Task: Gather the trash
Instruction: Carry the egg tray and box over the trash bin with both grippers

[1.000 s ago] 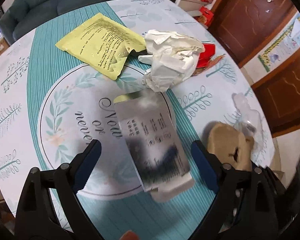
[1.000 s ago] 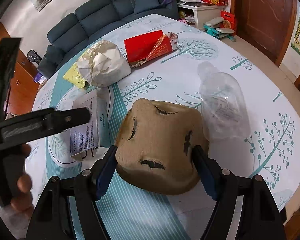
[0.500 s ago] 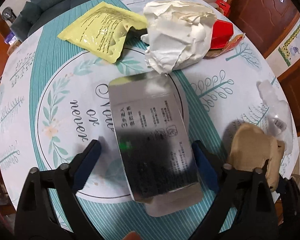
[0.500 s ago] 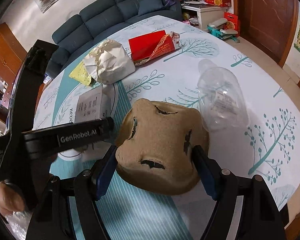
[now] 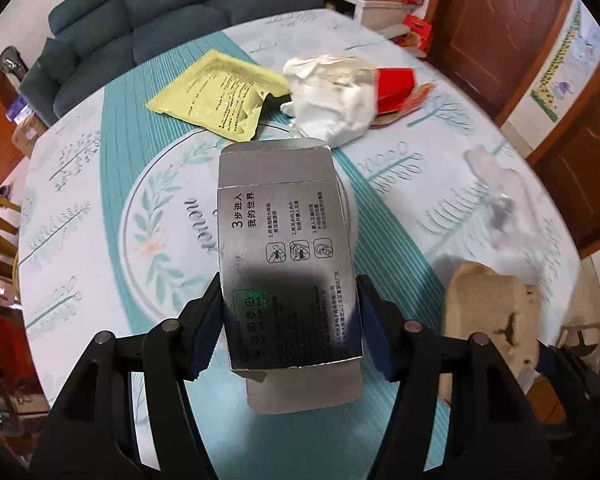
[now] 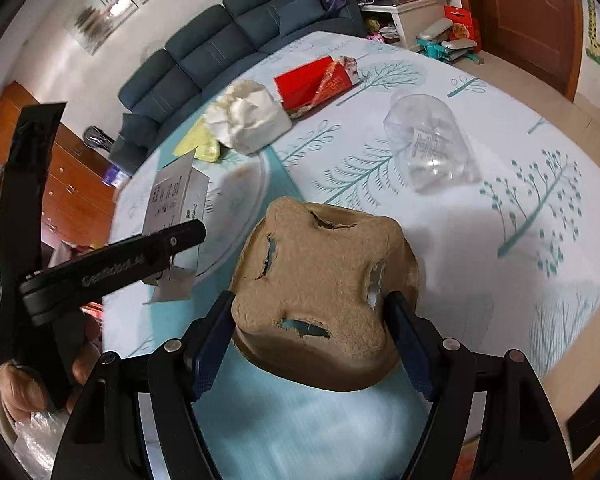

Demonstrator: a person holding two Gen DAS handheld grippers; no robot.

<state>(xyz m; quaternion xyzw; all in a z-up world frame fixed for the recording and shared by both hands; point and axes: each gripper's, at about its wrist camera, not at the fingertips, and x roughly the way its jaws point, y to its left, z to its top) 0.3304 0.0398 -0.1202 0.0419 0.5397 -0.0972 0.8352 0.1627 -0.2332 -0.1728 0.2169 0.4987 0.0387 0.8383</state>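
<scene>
My left gripper [image 5: 290, 320] is shut on a silver cardboard box [image 5: 284, 240] with black print and holds it lifted above the round table [image 5: 100, 240]. The box also shows in the right wrist view [image 6: 176, 200], held by the left gripper's black arm [image 6: 112, 268]. My right gripper [image 6: 310, 328] is shut on a brown pulp-paper tray [image 6: 324, 276], which is lifted off the table; it also shows in the left wrist view [image 5: 492, 312]. Other trash lies on the table: a yellow packet [image 5: 220, 96], a crumpled white paper wad [image 5: 332, 96], a red carton [image 5: 396, 88] and a clear plastic bottle [image 6: 432, 148].
A dark blue sofa [image 5: 160, 12] stands behind the table. Wooden doors [image 5: 500, 28] and a white shelf with red boxes [image 6: 416, 4] are at the right. A wooden cabinet [image 6: 72, 184] stands at the left.
My left gripper has closed on the silver box and lifted it off the table. My right gripper has closed tighter on the pulp tray and raised it.
</scene>
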